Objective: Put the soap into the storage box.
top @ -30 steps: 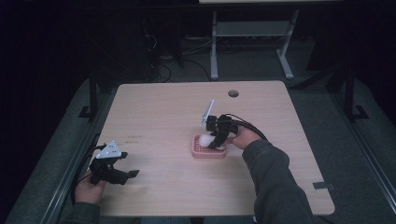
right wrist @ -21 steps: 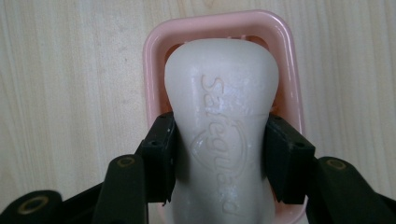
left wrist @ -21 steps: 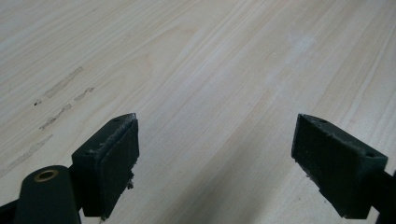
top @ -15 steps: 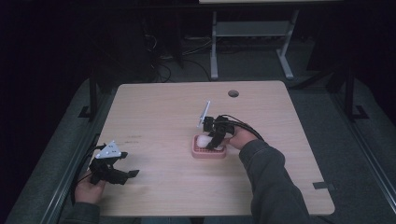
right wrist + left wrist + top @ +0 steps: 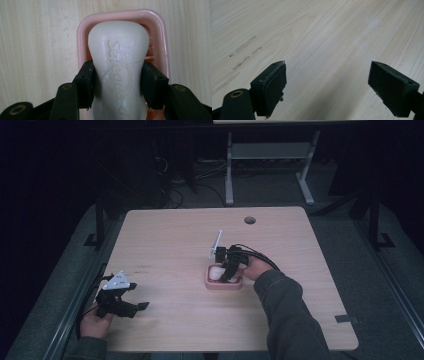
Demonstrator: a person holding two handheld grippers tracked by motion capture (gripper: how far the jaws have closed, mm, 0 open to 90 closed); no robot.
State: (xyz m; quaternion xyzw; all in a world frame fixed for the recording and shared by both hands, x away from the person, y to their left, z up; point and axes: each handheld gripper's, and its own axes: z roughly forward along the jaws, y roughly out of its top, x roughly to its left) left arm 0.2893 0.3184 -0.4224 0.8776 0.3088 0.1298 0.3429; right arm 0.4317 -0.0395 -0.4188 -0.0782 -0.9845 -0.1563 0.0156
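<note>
Right tool: we see its two black jaws clenched on the waist of a white soap bar, one pad pressing each side.
Right tool, high view: it sits just past the middle of the tabletop, pointing down into the dish, with our right hand and grey sleeve behind it toward 4 o'clock.
Soap bar: off-white, pinched in at the middle, broader at the far end, with "Safeguard" embossed along its upper face; it lies over the pink soap dish, and we cannot tell whether it touches the dish floor.
Soap dish: pale pink, rounded rectangle with a raised rim, resting on the tabletop near its centre.
Left tool: released, its jaws wide apart with bare wood between them; in the high view it is at about 8 o'clock of the tabletop, well apart from the dish, held by our left hand.
Tabletop: light wood grain, a few dull scuff marks near the left tool, a round cable hole toward 12 o'clock.
Surroundings: a metal stand on the dark floor beyond the far edge; nothing stands between the two tools.
</note>
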